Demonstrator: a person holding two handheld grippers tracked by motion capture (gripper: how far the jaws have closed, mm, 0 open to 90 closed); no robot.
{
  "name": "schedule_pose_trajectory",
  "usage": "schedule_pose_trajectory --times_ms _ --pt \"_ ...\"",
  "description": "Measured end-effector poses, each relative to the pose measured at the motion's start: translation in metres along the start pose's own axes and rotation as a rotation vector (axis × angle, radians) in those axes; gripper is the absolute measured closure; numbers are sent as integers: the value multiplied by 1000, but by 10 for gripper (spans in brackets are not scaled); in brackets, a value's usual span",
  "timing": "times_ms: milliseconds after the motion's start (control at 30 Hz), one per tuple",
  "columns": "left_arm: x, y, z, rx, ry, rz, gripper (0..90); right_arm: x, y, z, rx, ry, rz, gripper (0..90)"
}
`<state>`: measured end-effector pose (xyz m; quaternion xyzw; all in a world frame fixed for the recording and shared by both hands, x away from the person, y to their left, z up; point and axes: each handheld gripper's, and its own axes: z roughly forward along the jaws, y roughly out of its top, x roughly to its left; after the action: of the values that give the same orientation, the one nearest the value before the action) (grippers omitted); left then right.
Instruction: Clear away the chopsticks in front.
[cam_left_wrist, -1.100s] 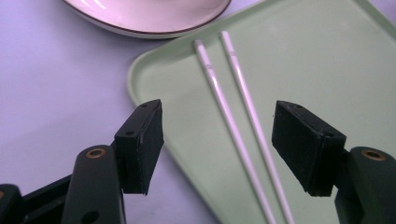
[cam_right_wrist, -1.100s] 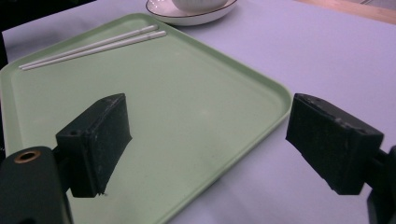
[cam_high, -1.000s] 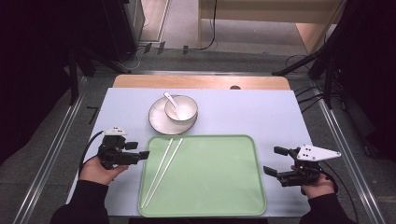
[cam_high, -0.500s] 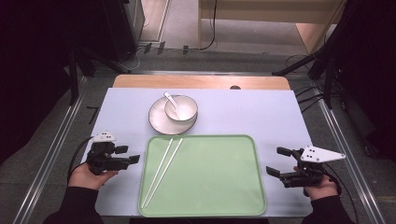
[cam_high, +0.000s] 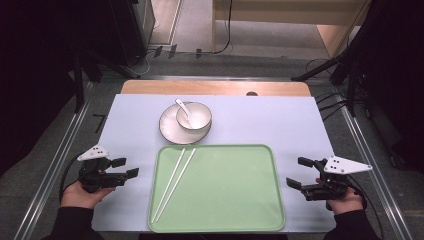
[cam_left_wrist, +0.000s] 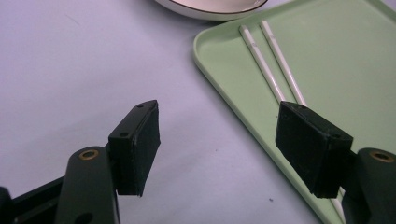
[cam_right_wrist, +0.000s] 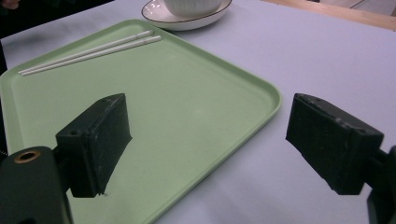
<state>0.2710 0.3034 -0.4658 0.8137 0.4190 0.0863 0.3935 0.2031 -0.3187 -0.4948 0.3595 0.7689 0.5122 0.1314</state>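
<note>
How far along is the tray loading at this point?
Done: the two white chopsticks lie side by side on the left part of the green tray. In hand: nothing; the left gripper and right gripper both stand open beside the tray. Probably left: the bowl with the spoon sits on its plate on the table beyond the tray.

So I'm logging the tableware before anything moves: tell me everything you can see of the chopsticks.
The chopsticks are a pair of slim, straight white sticks, plastic or ceramic by their look. They lie flat, side by side and almost parallel, on the left part of the green tray. They slant from its near left corner up toward the plate. The far ends are slightly spread. Nothing grips them; only the tray touches them.
</note>
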Motion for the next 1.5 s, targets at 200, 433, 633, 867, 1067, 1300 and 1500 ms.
schedule_pose_trajectory --times_ms 200,433,633,867,1067,1300,1500 --pt "5 -5 -6 -25 4 18 301 -1 0 -2 -5 -5 3 141" --pt "9 -9 -8 -43 13 37 295 -2 0 -4 -17 -8 1 141" --pt "11 -11 -7 -35 5 35 295 -2 0 -4 -19 -9 0 141" --pt "11 -11 -7 -38 1 34 294 -1 0 -3 -11 -8 -1 141" --pt "10 -11 -5 -34 -3 35 294 -1 0 -3 -10 -5 -4 141" --pt "10 -11 -5 -29 -4 33 293 -1 0 -3 -9 -5 -5 141" --pt "10 -11 -4 -28 -8 32 291 -1 0 -3 -8 -4 -2 141"
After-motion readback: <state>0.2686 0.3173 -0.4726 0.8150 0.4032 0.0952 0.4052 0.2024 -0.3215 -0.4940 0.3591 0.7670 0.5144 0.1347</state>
